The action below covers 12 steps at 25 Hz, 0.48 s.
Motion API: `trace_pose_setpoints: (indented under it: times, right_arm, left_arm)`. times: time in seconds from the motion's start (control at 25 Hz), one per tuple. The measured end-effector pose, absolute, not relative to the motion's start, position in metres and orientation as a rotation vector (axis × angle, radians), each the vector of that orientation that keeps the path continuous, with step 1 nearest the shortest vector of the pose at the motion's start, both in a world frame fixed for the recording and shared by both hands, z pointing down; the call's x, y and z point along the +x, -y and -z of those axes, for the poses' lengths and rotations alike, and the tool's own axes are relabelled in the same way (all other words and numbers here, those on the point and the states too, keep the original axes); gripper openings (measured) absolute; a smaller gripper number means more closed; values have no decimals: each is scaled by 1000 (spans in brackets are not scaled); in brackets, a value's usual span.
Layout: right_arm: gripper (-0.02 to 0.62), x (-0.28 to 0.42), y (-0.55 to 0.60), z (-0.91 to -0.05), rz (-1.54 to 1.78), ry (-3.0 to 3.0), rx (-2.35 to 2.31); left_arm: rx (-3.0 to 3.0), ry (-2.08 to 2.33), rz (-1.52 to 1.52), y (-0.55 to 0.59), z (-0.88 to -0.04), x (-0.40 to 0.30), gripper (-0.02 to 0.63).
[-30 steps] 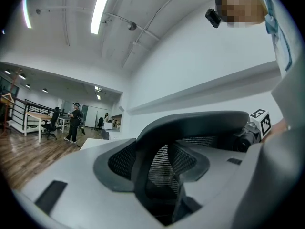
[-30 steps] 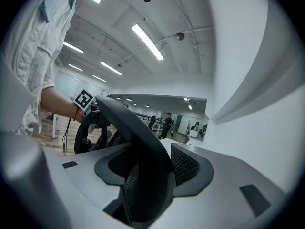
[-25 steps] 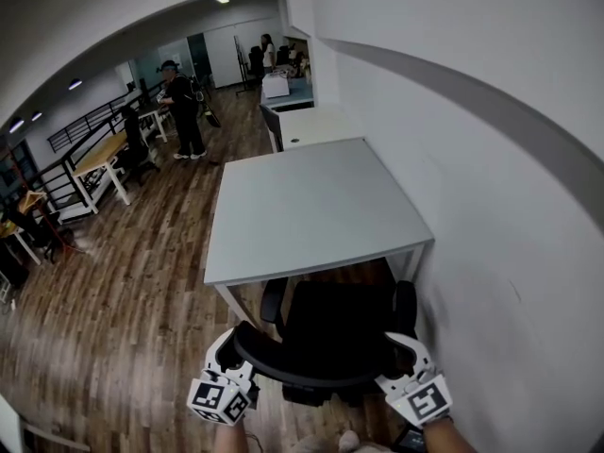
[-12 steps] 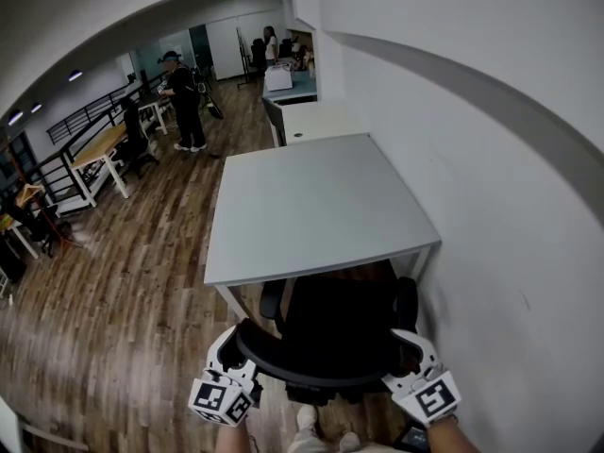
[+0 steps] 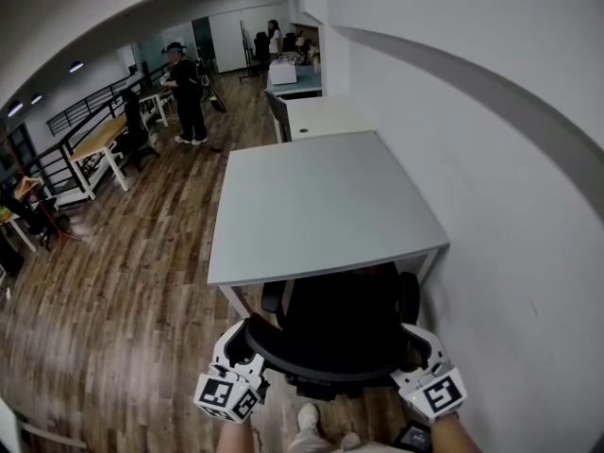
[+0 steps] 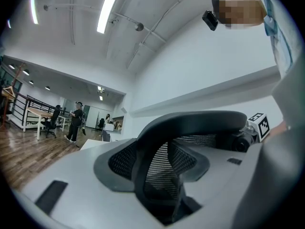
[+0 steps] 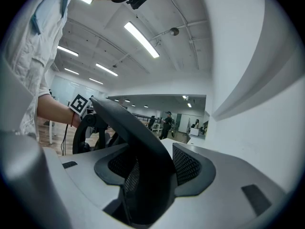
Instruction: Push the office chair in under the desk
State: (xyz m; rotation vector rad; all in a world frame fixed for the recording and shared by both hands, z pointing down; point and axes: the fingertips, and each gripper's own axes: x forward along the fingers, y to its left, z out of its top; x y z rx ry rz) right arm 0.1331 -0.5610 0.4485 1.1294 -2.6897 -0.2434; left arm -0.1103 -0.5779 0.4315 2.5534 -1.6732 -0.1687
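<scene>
I look down on the office chair (image 5: 344, 321) from behind. It stands at the near edge of the grey desk (image 5: 321, 201). The front part of its seat is under the desk top, and its two armrests reach up to that edge. The curved backrest (image 5: 316, 371) is on my side, outside the desk. The chair is close to the white wall (image 5: 500, 215) on the right.

The left gripper (image 5: 238, 343) is at the left end of the backrest and the right gripper (image 5: 421, 345) is at the right end. Both point about level, toward the desk.

In the left gripper view, the dark frame of the backrest (image 6: 190, 125) passes between the jaws of the left gripper (image 6: 157, 173), with the mesh behind it, and the jaws are closed on this frame at medium width. In the right gripper view it is the same: the jaws of the right gripper (image 7: 152, 175) hold the black rim of the backrest (image 7: 126, 125), quite wide apart because the rim is thick.

The desk top is bare. Far behind it, on the wooden floor (image 5: 123, 291), a person in dark clothes (image 5: 189, 88) stands near other tables.
</scene>
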Motion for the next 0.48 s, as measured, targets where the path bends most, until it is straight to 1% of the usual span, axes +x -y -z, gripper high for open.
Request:
trace_pose_setpoints:
  times: [0.48]
  right_arm:
    - [242, 124, 589, -450, 217, 2711, 1116]
  left_arm:
    - [2565, 1649, 171, 604, -437, -121, 199]
